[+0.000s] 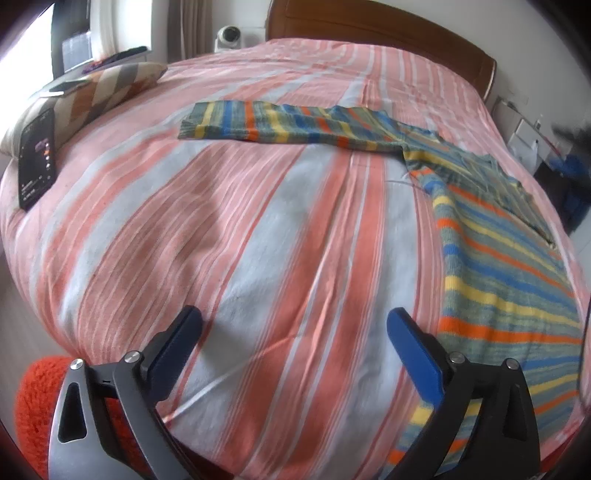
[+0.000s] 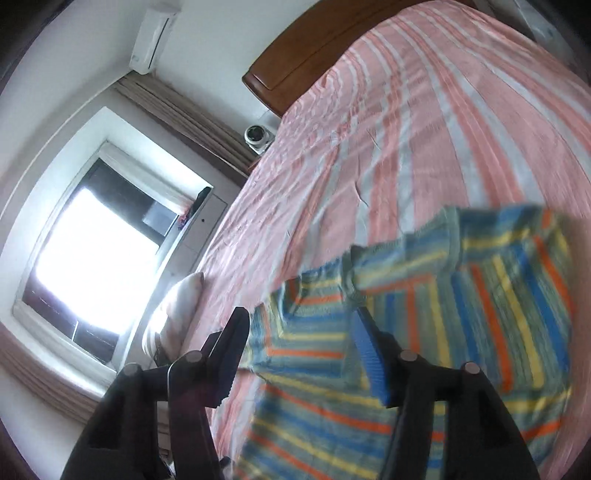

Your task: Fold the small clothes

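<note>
A small knitted sweater [image 1: 491,266] with blue, yellow, orange and grey-green stripes lies on the pink striped bed cover [image 1: 258,240]. Its body runs down the right side and one sleeve [image 1: 280,123] stretches flat to the left at the far side. My left gripper [image 1: 295,325] is open and empty, low over the bare cover, just left of the sweater's hem. In the right wrist view the sweater [image 2: 424,314] is blurred, with a sleeve folded across the body. My right gripper [image 2: 301,328] is open right above it, the cloth showing between the jaws.
A patterned cushion [image 1: 92,96] and a dark phone [image 1: 37,158] lie at the bed's left edge. An orange fuzzy item [image 1: 33,406] sits at the near left. A wooden headboard [image 1: 388,33], a white camera [image 1: 229,37], and a window [image 2: 92,258] stand beyond.
</note>
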`<state>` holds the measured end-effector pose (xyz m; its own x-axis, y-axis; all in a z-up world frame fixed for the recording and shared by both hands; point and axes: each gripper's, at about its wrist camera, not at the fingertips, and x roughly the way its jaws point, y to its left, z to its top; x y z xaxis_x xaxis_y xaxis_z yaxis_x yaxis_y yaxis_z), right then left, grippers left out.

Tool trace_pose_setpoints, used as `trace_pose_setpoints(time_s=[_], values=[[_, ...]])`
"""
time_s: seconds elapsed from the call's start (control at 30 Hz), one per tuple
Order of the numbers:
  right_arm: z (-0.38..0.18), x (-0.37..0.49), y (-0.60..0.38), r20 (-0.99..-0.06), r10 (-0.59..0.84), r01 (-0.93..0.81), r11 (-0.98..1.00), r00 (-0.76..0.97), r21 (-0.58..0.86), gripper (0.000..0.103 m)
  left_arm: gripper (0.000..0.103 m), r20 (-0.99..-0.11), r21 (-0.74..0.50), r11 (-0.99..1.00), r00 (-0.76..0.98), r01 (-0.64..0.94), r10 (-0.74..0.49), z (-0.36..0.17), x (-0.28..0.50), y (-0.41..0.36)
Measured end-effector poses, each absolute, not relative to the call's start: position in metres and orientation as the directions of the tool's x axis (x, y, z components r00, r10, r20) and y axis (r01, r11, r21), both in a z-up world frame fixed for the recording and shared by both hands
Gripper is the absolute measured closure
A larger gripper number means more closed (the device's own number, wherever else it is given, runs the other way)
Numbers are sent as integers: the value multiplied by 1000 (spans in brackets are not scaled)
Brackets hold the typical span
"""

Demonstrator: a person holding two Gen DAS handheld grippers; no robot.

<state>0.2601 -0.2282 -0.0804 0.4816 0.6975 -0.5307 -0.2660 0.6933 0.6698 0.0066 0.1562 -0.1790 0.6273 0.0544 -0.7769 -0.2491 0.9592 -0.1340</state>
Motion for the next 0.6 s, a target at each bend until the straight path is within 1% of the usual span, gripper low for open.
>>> trace_pose_setpoints(time_s=[0.1,0.2,0.27,0.4,0.5,0.6], values=[[-92,232,-253,-594,611,-245,776,523,582,44,1,-786,-118,961,615,-249,63,-182,10,154],[-108,192,-292,-656,491,-213,862,573,460,43,1,-789,-89,965,609,-247,84,-183,11,150],[-123,159,-323,-697,382,-169,919,607,356,43,1,-790,-78,965,606,-250,93,-185,11,148],[-138,99,-378,-726,170,-71,984,667,165,43,0,-791,-64,965,603,-254,106,-187,13,146],[-150,68,-415,-722,61,37,992,689,120,39,0,-789,-52,966,603,-255,117,-188,13,145],[-164,56,-445,-722,21,122,982,691,145,37,0,-786,-46,966,606,-256,123,-189,13,144]])
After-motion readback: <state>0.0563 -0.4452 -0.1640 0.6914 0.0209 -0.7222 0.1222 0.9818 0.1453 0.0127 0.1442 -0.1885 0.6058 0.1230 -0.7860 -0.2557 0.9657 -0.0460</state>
